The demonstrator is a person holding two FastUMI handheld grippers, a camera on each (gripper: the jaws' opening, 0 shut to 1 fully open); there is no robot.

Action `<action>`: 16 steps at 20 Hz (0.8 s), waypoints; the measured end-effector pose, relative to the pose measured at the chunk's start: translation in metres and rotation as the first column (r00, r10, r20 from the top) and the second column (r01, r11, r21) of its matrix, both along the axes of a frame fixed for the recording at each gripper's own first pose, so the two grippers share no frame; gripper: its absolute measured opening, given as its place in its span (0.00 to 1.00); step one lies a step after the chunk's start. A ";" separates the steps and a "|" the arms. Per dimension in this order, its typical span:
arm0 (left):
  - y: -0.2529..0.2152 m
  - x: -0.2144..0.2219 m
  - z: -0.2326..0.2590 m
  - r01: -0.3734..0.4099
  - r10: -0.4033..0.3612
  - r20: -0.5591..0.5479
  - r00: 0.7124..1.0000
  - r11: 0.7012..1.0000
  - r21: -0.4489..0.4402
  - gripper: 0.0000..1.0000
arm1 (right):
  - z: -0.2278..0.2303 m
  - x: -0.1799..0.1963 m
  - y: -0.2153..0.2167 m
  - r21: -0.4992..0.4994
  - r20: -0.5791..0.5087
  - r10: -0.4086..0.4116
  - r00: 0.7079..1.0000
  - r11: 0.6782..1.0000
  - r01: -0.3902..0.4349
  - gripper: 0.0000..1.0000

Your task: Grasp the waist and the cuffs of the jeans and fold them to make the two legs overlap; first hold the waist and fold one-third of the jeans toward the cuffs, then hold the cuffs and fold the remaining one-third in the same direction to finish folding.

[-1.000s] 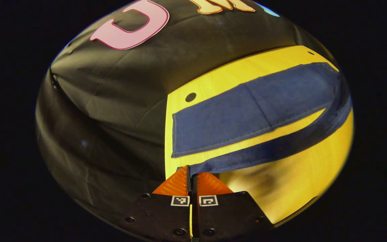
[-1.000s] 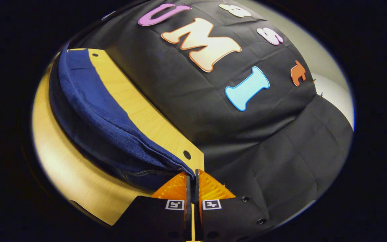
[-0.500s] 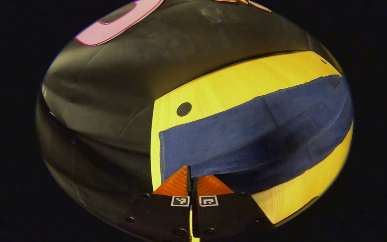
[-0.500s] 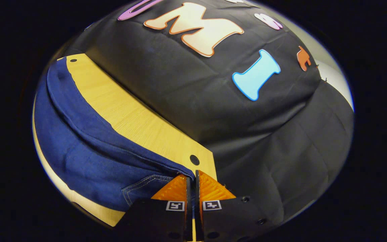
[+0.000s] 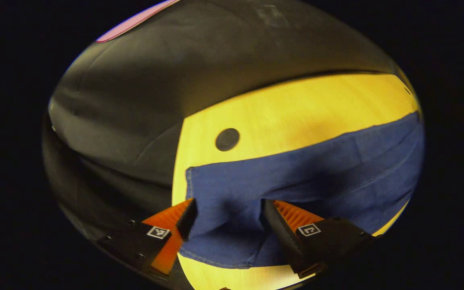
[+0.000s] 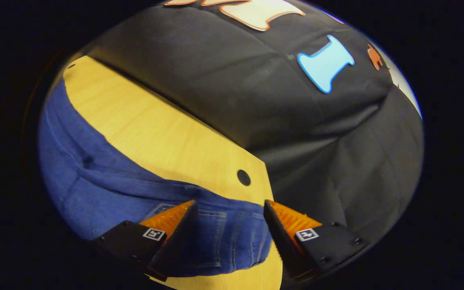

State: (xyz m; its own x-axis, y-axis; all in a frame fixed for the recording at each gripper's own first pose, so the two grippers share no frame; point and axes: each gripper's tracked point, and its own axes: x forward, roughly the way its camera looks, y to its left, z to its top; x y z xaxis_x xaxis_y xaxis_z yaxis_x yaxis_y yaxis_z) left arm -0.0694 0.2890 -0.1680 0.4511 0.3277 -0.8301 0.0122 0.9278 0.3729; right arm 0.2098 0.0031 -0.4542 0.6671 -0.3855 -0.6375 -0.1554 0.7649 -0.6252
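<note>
Left gripper view, lower left: the left gripper (image 5: 226, 215), black-bodied with orange ribbed fingers, stands wide apart and holds nothing. One orange finger (image 5: 171, 219) sits at lower left, the other at lower right. Between them lies the cuff end of the dark blue denim jeans (image 5: 296, 177), flat on the pale yellow wooden table (image 5: 288, 108). The hem runs along the bottom centre of the frame, and the cloth extends to the right edge in 2 visible layers, a shadowed fold line crossing the middle. A round dark hole (image 5: 227, 139) in the tabletop sits just above the cuff, left of centre. Judgement: the spread fingers over settled cloth indicate the leg-over-leg fold is laid down and let go at this end.

Right gripper view, left side: the jeans (image 6: 95, 189) fill the lower left, bunched along a curved ridge. At bottom centre the right gripper (image 6: 228, 213) is likewise spread wide, gripping nothing, with the stitched waist portion lying between its fingers on the table (image 6: 155, 137). A second hole (image 6: 243, 177) lies just above the right finger. Judgement: the waist is positioned for regrasping; the first one-third fold toward the cuffs is not yet done, and the ridge may need smoothing
</note>
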 end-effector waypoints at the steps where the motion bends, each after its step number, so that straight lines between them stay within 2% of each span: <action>1: 0.005 -0.001 -0.001 -0.022 0.023 0.030 0.999 1.000 -0.018 1.00 | 0.001 -0.002 -0.010 0.017 0.011 -0.029 1.000 0.999 0.028 1.00; 2: 0.007 -0.002 0.002 -0.049 0.051 0.060 0.997 0.998 -0.039 0.95 | 0.005 -0.008 -0.020 0.028 0.014 -0.053 0.998 0.998 0.053 1.00; 6: -0.008 -0.009 0.029 -0.115 0.145 0.204 0.968 0.981 -0.154 0.96 | 0.010 -0.048 -0.060 0.107 0.005 -0.169 0.986 0.980 0.168 1.00; 9: -0.010 -0.004 0.049 -0.095 0.143 0.292 0.946 0.980 -0.172 0.96 | 0.001 -0.079 -0.086 0.229 -0.020 -0.284 0.959 0.932 0.281 1.00; 11: -0.010 -0.009 0.050 -0.072 0.128 0.329 0.936 0.982 -0.176 0.96 | -0.004 -0.090 -0.104 0.318 -0.012 -0.366 0.930 0.881 0.351 1.00; 13: -0.012 -0.010 0.054 -0.054 0.109 0.353 0.929 0.985 -0.163 0.96 | -0.008 -0.093 -0.121 0.401 -0.015 -0.453 0.892 0.814 0.420 1.00; 16: -0.012 -0.011 0.045 -0.041 0.092 0.359 0.929 0.988 -0.146 0.95 | -0.024 -0.102 -0.137 0.515 -0.085 -0.580 0.810 0.670 0.535 1.00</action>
State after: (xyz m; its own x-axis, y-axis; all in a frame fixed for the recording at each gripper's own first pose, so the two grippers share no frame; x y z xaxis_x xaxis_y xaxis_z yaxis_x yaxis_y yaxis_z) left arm -0.0806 0.2768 -0.1226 0.7116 0.2649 -0.6508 -0.1642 0.9632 0.2126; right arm 0.1078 -0.1344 -0.4784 0.4880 -0.3508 -0.7992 0.4339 0.8920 -0.1266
